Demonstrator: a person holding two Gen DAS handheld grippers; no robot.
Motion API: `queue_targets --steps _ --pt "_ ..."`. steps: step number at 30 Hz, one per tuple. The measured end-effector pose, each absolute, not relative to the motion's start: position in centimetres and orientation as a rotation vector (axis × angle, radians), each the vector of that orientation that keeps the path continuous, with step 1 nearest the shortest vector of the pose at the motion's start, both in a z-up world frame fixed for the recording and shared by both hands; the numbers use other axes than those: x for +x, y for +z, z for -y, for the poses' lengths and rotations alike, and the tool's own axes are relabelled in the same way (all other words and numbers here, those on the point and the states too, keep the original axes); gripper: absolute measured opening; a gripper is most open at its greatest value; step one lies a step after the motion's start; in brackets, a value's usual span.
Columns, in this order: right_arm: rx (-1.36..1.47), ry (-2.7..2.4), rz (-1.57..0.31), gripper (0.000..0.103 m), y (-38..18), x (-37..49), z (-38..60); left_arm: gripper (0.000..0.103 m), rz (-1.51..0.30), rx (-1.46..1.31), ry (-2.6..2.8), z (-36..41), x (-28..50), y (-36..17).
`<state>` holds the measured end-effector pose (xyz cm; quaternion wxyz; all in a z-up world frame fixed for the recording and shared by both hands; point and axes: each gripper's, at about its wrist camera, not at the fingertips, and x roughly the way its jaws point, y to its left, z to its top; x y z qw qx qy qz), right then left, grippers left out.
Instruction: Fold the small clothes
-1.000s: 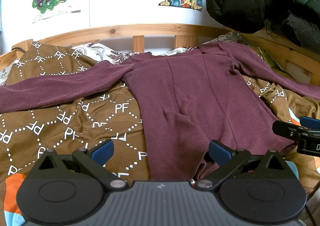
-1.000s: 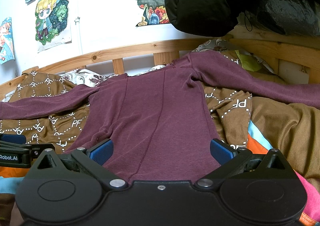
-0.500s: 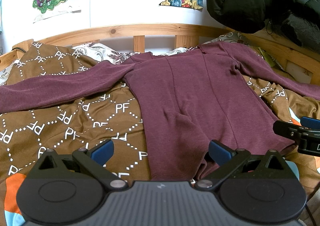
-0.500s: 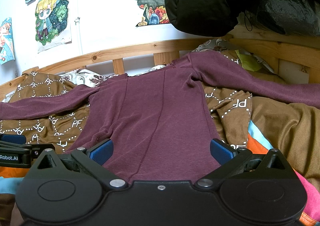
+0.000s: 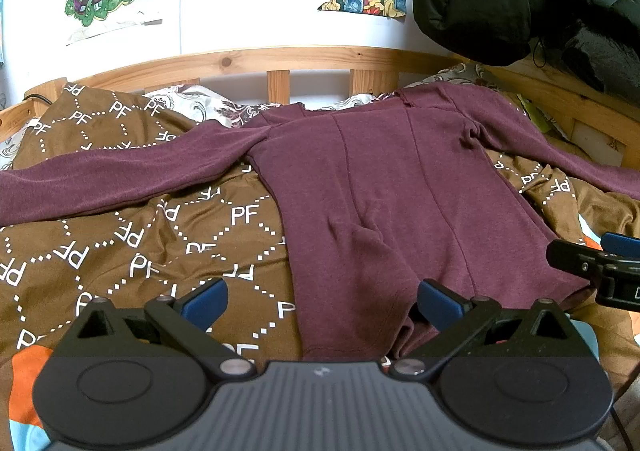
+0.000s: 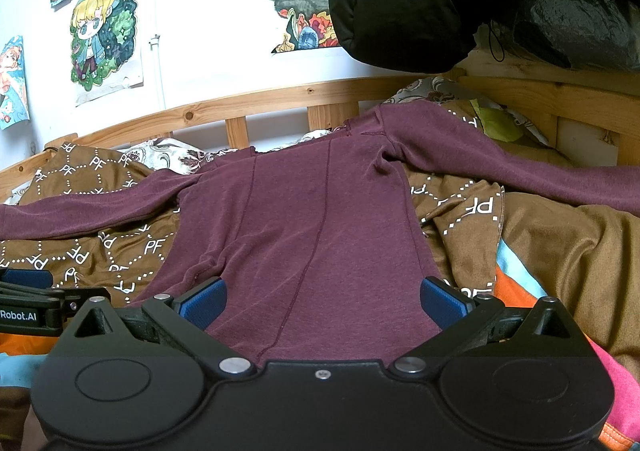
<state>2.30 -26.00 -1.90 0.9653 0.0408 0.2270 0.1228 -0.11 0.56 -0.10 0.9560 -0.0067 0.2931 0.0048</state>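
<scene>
While the maroon long-sleeved top (image 5: 384, 203) is lying flat across the centre of the frame on the brown patterned bedcover (image 5: 132, 243), both sleeves are being shown stretched out to the left and right edges. The left tool (image 5: 320, 301) is being held spread wide at the hem in the lower centre, gripping nothing. The right tool (image 6: 322, 301) is likewise being held spread, its blue pads (image 6: 202, 301) over the hem.
</scene>
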Motion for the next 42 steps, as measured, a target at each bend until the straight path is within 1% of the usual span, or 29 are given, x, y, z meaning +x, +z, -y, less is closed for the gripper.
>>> queue_targets --steps 14,20,29,36,42 --pt "0.11 0.232 -0.47 0.103 -1.7 2.4 26.6 0.102 -0.623 0.012 0.036 -0.2 0.8 -0.4" --pt "0.082 0.156 -0.512 0.103 -1.1 3.5 27.3 0.102 -0.655 0.02 0.098 -0.6 2.3 0.0" --pt "0.088 0.011 -0.562 0.103 0.1 6.6 30.7 0.102 -0.673 0.001 0.157 -2.0 6.2 2.5" --pt "0.112 -0.033 -0.596 0.103 0.3 9.3 32.9 0.102 -0.737 -0.003 0.194 -2.4 10.4 5.2" --pt "0.118 -0.066 -0.602 0.103 0.9 12.5 34.4 0.102 -0.712 0.098 0.184 -1.0 13.1 7.5"
